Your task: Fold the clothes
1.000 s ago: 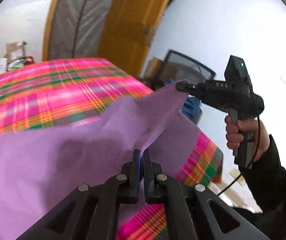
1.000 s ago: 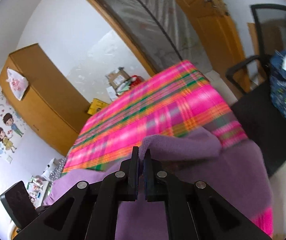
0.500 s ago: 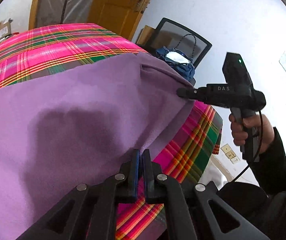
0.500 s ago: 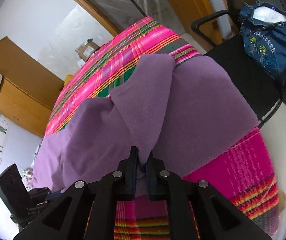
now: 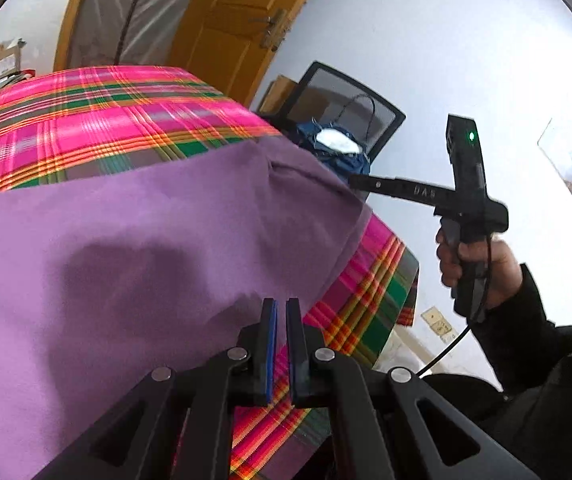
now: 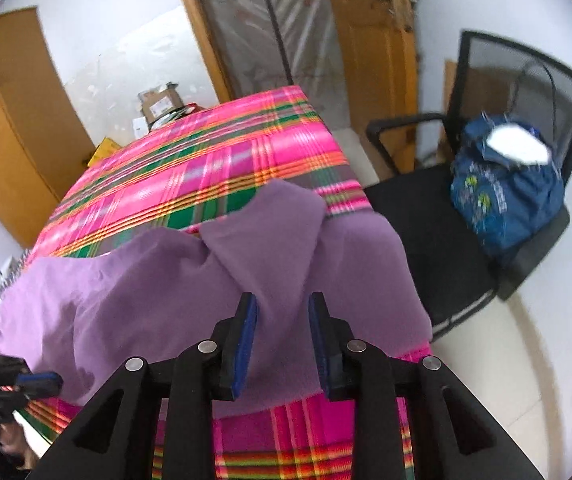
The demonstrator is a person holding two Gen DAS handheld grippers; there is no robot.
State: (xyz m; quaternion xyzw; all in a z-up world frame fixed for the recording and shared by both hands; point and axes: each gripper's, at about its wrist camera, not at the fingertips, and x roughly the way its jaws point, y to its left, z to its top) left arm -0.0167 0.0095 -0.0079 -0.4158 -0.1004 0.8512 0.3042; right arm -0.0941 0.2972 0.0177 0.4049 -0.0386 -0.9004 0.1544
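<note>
Two grippers sit at the near edge of the purple garment (image 6: 190, 288), which lies spread across the plaid-covered counter (image 6: 214, 160). Nearest, the right gripper (image 6: 282, 300) has its jaws opening, the cloth's hem lying loose between the blue pads without being pinched. Just ahead of it a folded flap (image 6: 270, 232) points away toward the counter's far end. The left gripper (image 5: 280, 308) is all but closed, and whether it pinches the hem right at its tips I cannot tell. The garment's long axis runs across both grippers, side to side. Beyond the right corner stands a black chair (image 6: 485, 216) carrying a blue bag (image 6: 505, 196).
</note>
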